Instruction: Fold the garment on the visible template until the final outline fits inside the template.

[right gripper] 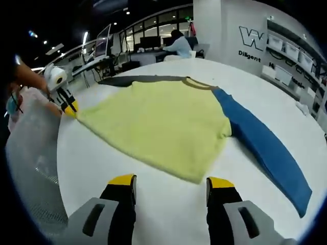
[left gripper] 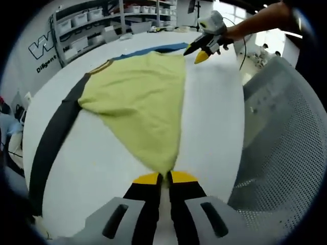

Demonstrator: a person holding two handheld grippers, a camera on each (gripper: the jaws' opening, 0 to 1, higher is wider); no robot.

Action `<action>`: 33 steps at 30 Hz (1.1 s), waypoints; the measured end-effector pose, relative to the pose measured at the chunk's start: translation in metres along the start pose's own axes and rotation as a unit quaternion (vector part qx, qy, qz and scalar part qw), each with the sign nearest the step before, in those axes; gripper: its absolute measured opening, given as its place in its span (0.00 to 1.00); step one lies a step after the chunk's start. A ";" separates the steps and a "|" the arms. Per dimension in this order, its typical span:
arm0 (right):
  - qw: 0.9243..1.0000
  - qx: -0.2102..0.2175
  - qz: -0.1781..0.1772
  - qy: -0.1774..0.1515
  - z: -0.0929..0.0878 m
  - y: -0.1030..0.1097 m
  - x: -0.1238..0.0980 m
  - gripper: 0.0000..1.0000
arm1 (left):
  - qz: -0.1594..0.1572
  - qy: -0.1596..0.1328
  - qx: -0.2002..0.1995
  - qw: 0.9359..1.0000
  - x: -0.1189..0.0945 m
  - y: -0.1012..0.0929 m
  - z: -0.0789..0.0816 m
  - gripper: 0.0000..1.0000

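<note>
Left gripper (left gripper: 164, 178) jaws closed, pinching; right gripper (right gripper: 171, 182) jaws spread apart.

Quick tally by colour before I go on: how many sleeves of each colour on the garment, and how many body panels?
Yellow-green fabric body panel: 1
Blue long sleeve: 1
Dark grey long sleeve: 1
Total: 3 parts of one garment, lying on the round white table. The left gripper is shut on a corner of the body; the right gripper is open.

Garment (right gripper: 163, 125): soft matt cloth, finely napped. Worktop (right gripper: 245, 178): smooth, white, slightly sheened. Chair (left gripper: 286, 143): perforated grey mesh, plastic-looking.
</note>
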State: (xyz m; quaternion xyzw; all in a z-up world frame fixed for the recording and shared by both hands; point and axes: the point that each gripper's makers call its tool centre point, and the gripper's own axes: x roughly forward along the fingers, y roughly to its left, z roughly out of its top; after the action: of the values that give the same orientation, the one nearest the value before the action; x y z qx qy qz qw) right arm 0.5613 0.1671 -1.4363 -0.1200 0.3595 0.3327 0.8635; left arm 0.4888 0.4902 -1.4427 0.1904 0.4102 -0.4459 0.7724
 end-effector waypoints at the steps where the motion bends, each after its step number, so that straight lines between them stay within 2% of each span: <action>1: 1.000 0.001 0.001 0.001 0.000 0.000 0.000 0.51 | 0.000 -0.003 -0.008 1.000 0.000 0.001 0.002 0.03; 2: 1.000 0.002 0.001 -0.001 0.000 0.001 0.000 0.51 | -0.004 -0.010 -0.036 0.999 -0.002 0.002 0.005 0.02; 3: 1.000 0.002 0.001 -0.001 0.000 0.001 0.000 0.51 | -0.007 -0.014 -0.051 0.999 -0.003 0.003 0.008 0.02; 5: 1.000 0.000 0.002 -0.001 0.001 0.002 0.000 0.52 | 0.001 -0.040 -0.078 0.996 -0.008 0.012 0.021 0.02; 12: 1.000 0.002 -0.004 0.000 0.004 -0.002 0.006 0.53 | 0.036 -0.077 -0.116 0.990 -0.020 0.050 0.052 0.02; 19: 1.000 0.020 -0.009 0.002 0.002 -0.010 0.008 0.52 | 0.064 -0.085 -0.136 0.985 -0.024 0.070 0.059 0.02; 22: 1.000 0.030 -0.009 0.003 0.001 -0.013 0.010 0.50 | 0.076 -0.091 -0.160 0.980 -0.026 0.080 0.061 0.02; 25: 0.999 0.036 -0.003 0.005 0.001 -0.011 0.013 0.41 | 0.080 -0.095 -0.171 0.977 -0.028 0.079 0.062 0.02; 26: 1.000 0.024 0.000 -0.007 0.006 -0.011 0.015 0.36 | 0.081 -0.096 -0.174 0.977 -0.028 0.081 0.063 0.02; 28: 0.999 0.036 -0.001 0.004 0.006 -0.009 0.016 0.23 | 0.082 -0.096 -0.178 0.976 -0.028 0.080 0.064 0.02; 31: 1.000 0.020 0.000 0.002 0.010 -0.008 0.017 0.14 | 0.083 -0.093 -0.175 0.977 -0.029 0.078 0.064 0.02; 32: 1.000 0.015 -0.002 0.003 0.011 -0.009 0.017 0.10 | 0.083 -0.092 -0.174 0.977 -0.029 0.078 0.064 0.02; 33: 1.000 0.002 -0.008 0.000 0.014 -0.013 0.015 0.01 | 0.084 -0.092 -0.174 0.977 -0.030 0.081 0.063 0.02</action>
State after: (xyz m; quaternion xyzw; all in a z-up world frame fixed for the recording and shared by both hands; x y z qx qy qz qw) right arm 0.5851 0.1711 -1.4370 -0.1207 0.3594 0.3252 0.8663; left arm 0.5787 0.5071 -1.3871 0.0450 0.3910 -0.3169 0.8629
